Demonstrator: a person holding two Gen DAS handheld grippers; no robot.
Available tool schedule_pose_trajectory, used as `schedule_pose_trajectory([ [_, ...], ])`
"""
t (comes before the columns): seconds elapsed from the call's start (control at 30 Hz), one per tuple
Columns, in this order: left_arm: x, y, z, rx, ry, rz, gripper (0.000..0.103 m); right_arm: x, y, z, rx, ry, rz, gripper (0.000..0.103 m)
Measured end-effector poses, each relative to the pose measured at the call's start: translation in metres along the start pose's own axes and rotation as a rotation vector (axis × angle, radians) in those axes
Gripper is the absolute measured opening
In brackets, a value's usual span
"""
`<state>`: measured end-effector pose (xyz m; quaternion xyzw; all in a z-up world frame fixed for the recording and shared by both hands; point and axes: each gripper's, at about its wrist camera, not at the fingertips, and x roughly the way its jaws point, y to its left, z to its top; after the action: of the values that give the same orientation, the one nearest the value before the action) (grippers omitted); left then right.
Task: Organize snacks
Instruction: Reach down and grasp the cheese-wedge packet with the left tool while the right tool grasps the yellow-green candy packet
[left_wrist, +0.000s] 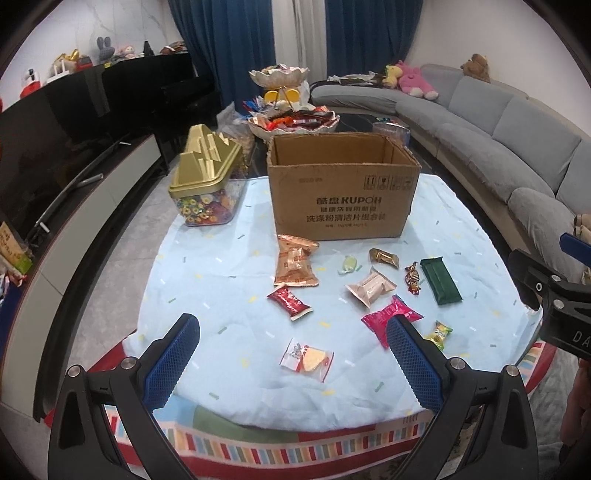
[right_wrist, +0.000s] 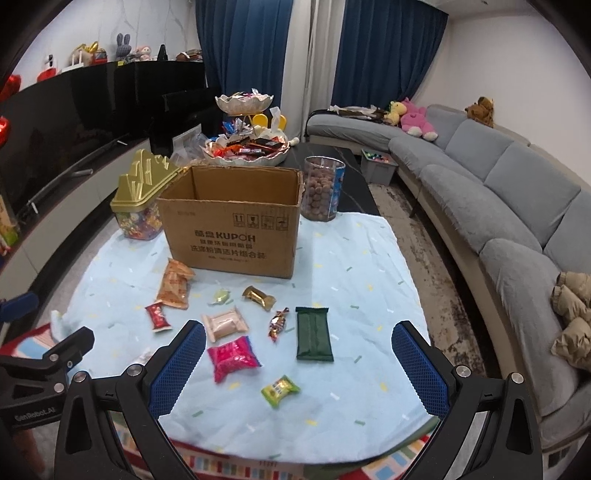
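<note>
While both the left hand-held gripper (left_wrist: 291, 334) and right hand-held gripper (right_wrist: 298, 341) hover open and empty, slippery wrapped snacks (right_wrist: 233, 357) risk sliding across the cloth-covered worktop (right_wrist: 351, 266) short of the cardboard box (right_wrist: 232, 221).

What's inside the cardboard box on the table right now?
The cardboard box is open on top, and only its bare upper inner walls show in both views. Its floor is hidden behind the front wall, so any snacks already inside can't be seen.
</note>
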<state>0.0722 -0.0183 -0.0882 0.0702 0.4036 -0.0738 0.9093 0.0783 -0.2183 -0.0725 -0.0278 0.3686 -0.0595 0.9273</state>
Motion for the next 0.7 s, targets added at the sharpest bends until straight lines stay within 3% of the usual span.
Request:
schedule_pose_trajectory([
  [0.4,0.051,-0.011,-0.023,0.058,0.049,-0.057,0.103,0.048,0.006,-0.027,-0.04,0.033,0.035,0.102],
  [0.7,0.092,-0.013,-0.041,0.075,0.096,-0.078,0.099,0.086,0.014,-0.05,-0.067,0.121,0.046,0.102],
])
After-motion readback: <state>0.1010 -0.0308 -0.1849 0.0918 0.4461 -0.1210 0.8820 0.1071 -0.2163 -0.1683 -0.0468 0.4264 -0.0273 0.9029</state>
